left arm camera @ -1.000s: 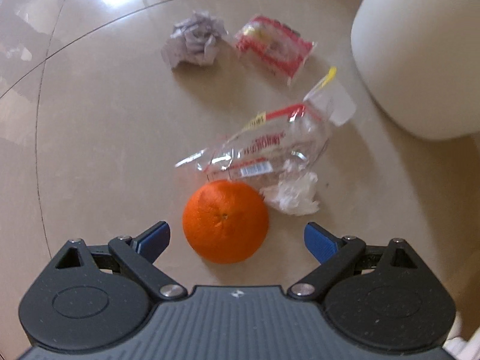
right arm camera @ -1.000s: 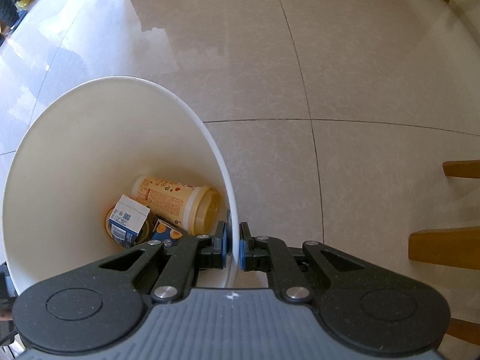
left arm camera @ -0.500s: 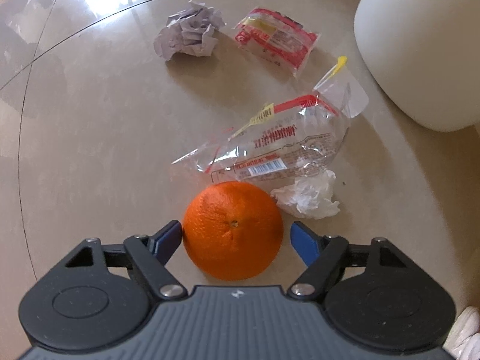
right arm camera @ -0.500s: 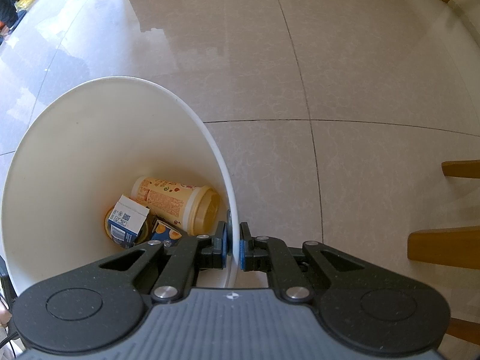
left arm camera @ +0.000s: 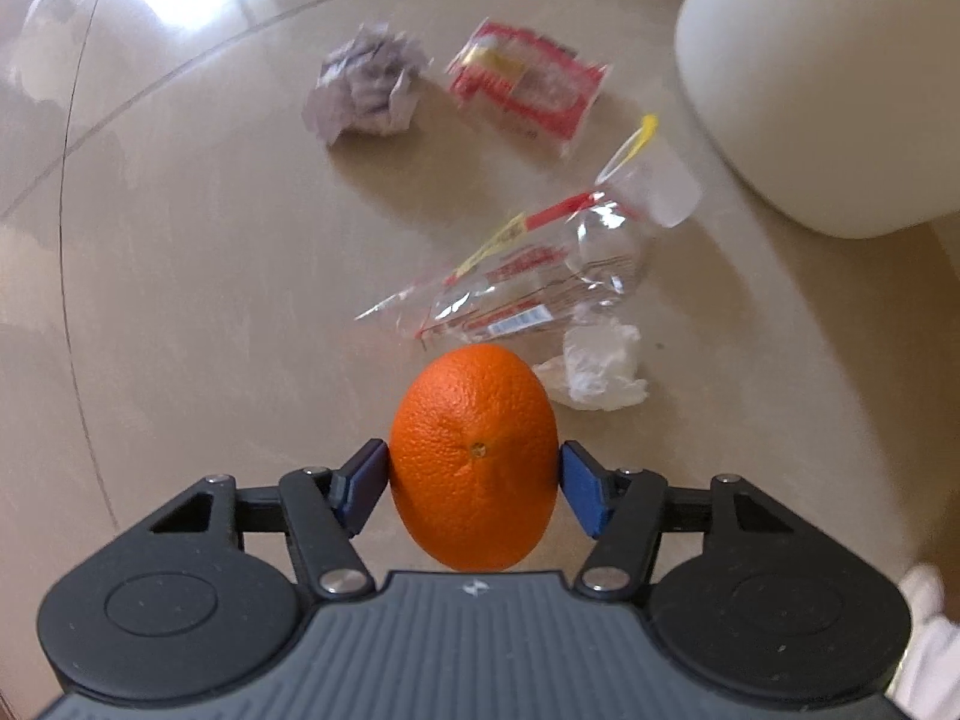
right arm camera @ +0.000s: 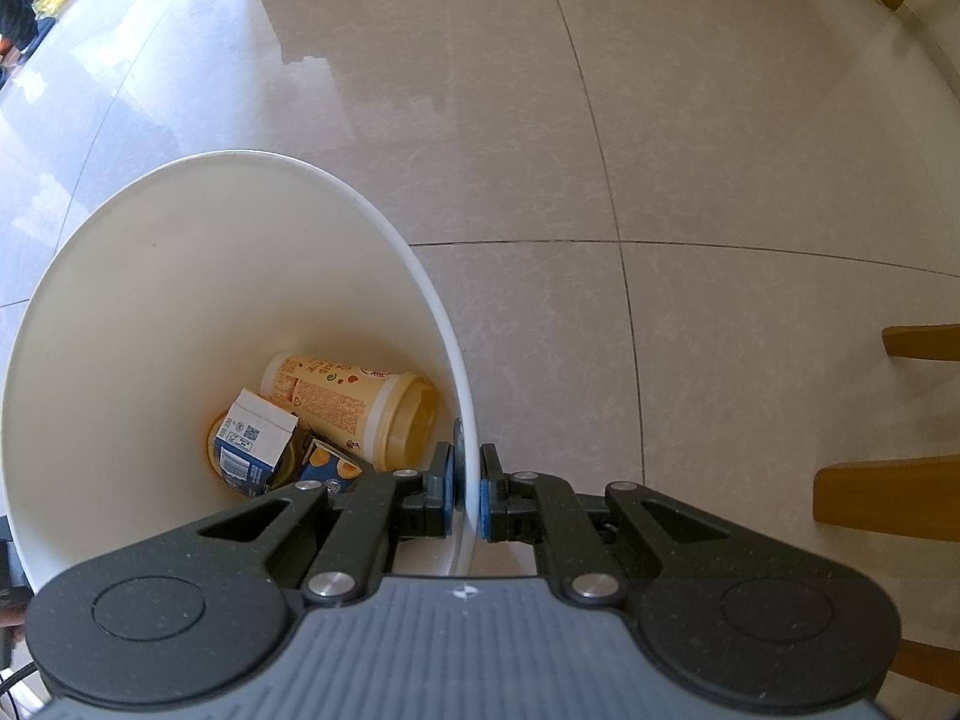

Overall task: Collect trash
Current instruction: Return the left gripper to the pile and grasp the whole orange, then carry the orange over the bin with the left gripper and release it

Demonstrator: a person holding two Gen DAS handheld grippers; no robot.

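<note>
Orange fruit, an orange (left arm camera: pixel 474 456), is clamped between the blue pads (left arm camera: pixel 579 495) of the left gripper (left arm camera: pixel 474 483), both pads touching its sides. It cannot be told whether it is lifted off the tiled floor (left arm camera: pixel 180 300) yet. Beyond it lie a white tissue wad (left arm camera: pixel 600 369), a clear plastic wrapper (left arm camera: pixel 540 282), a red snack packet (left arm camera: pixel 528 87) and a crumpled paper ball (left arm camera: pixel 366 96). The white bin (left arm camera: pixel 828 78) stands near, at upper right. Step judged: pick-up of the orange; next, a lift and a carry rightward over the bin's rim, with open floor between.

Right wrist view: the right gripper (right arm camera: pixel 465 489) is clenched on the white bin's rim (right arm camera: pixel 462 420), one pad inside, one outside. A cup (right arm camera: pixel 354 402) and cartons (right arm camera: pixel 255 441) are seen at the bottom; plenty of room is left. Wooden furniture legs (right arm camera: pixel 888 495) are near on the right.
</note>
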